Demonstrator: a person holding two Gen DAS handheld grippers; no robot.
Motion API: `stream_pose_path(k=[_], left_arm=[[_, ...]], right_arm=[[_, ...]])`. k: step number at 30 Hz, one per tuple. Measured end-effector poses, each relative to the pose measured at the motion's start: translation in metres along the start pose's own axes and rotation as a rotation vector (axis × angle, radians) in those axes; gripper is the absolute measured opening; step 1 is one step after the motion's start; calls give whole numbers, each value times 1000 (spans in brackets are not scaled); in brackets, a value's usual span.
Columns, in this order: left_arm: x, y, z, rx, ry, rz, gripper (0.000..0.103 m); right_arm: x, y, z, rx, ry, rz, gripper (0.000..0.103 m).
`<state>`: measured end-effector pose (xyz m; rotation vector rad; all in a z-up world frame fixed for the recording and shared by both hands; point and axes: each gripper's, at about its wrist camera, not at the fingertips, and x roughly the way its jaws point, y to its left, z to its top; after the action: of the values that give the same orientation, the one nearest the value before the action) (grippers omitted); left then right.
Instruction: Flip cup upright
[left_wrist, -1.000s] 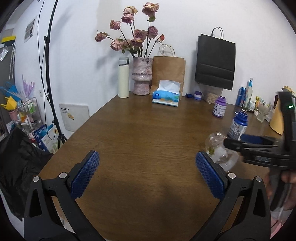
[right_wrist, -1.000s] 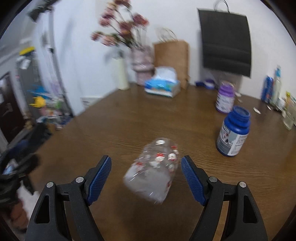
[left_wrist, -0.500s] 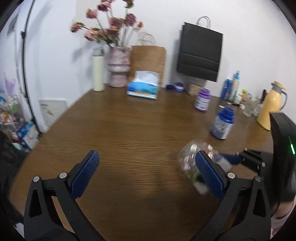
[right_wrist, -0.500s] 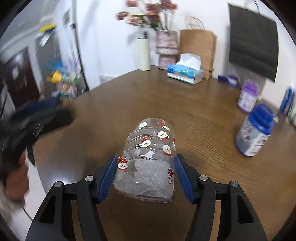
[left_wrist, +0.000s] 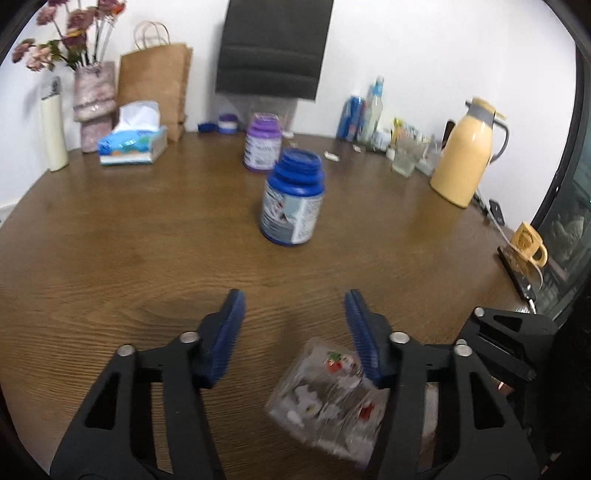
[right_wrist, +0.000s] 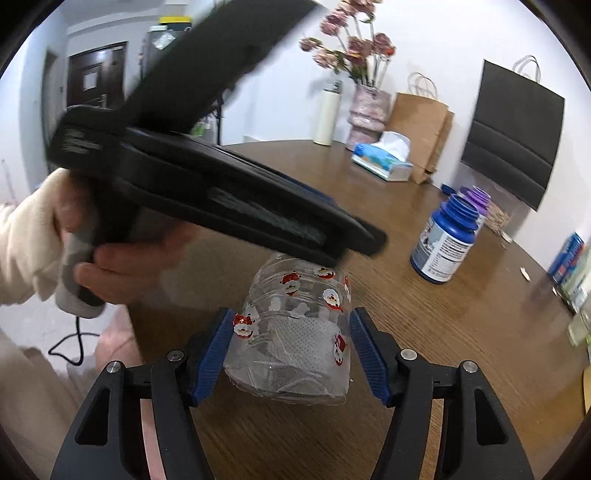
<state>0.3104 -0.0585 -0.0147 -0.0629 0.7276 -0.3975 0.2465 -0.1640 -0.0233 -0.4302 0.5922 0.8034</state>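
The cup (right_wrist: 295, 325) is clear plastic with small Santa prints and lies on its side, its closed end pointing away. My right gripper (right_wrist: 291, 350) is shut on the cup, one blue pad on each side near the rim. In the left wrist view the cup (left_wrist: 328, 398) shows blurred at the bottom right, below and partly behind my right finger. My left gripper (left_wrist: 295, 332) is partly open with nothing between its pads, hovering just above the cup. In the right wrist view its black body (right_wrist: 207, 177) hangs over the cup's far end.
On the brown table (left_wrist: 110, 240) stand a blue-capped bottle (left_wrist: 291, 199), a purple jar (left_wrist: 263, 142), a tissue box (left_wrist: 131, 142), a vase of flowers (left_wrist: 92, 103), paper bags and a yellow jug (left_wrist: 467, 151). A yellow mug (left_wrist: 528, 238) sits at the right edge.
My right gripper closed on the cup. My left gripper swung right, narrowed its opening and came over the cup's far end.
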Motion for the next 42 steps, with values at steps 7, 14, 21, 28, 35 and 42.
stream_pose_path(k=[7,14,21,28,35,42], left_arm=[[7,12,-6,-36,63,121,18],[3,12,-15,-74,30,206,18],[-23,3,0,-62,-10,175,40],[1,-71,-2,309,161,111,72],[29,-80,0,418,244,196,58],[37,-71,5,369,274,188,64]], right_arm=[[-3,-18,-4,0,-21,-48,80],[2,-54,-18,180,11,-150,81],[-8,-75,-28,346,-39,-152,81],[-19,-111,-52,514,-20,-251,81],[-34,-124,-67,615,-89,-197,81],[-35,-122,-67,619,-109,-181,81]])
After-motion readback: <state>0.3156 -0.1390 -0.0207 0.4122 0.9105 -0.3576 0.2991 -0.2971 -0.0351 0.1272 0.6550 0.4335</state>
